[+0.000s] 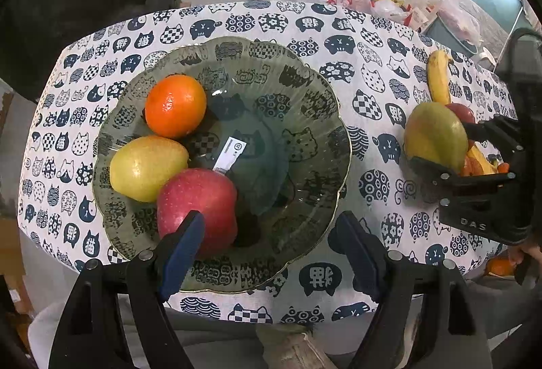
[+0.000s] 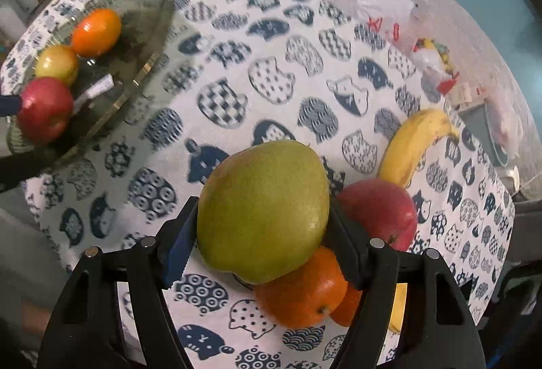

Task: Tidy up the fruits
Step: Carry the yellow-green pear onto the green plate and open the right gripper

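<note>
The right tool (image 2: 262, 254) clamps the green pear (image 2: 264, 210) across its belly, lifted over the loose apple (image 2: 379, 213) and oranges (image 2: 301, 294) on the bench, likely bound for the plate (image 1: 305, 118). The left tool (image 1: 271, 254) hangs open above that plate, free to steady it.

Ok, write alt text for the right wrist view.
The right gripper grips a green pear above an orange, red apple and banana on a cat-print tablecloth. A glass plate of fruit sits far left.
</note>
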{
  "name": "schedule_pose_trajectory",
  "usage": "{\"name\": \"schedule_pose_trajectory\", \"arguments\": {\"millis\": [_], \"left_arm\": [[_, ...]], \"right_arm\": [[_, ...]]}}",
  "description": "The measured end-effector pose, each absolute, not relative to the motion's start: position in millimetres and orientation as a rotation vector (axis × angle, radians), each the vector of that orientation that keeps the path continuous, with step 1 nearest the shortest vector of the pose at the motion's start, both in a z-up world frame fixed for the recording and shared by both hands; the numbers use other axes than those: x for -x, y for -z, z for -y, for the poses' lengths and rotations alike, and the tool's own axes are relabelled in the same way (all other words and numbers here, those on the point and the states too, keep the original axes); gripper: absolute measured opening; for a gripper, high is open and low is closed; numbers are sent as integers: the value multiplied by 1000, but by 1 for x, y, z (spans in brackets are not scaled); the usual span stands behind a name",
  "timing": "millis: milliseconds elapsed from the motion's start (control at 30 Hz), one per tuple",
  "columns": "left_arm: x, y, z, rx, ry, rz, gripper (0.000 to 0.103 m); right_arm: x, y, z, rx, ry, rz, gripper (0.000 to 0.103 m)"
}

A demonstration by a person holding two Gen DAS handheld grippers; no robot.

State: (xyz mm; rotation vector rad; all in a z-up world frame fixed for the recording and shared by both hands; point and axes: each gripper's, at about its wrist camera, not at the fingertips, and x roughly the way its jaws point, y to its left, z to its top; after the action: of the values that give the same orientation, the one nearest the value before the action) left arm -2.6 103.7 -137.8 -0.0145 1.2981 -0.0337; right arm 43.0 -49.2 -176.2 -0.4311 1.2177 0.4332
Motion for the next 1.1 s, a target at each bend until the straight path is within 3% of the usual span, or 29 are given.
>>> {"name": "schedule_pose_trajectory", "arguments": {"millis": [367,1100], "left_arm": [[6,136,-132,75,-28,-1286,82],[17,152,-166,124,-75,-1308,82]], "right_arm": [[-51,121,6,301,-577,-1103,72],[-52,167,-73,340,-725,-1196,72]]}}
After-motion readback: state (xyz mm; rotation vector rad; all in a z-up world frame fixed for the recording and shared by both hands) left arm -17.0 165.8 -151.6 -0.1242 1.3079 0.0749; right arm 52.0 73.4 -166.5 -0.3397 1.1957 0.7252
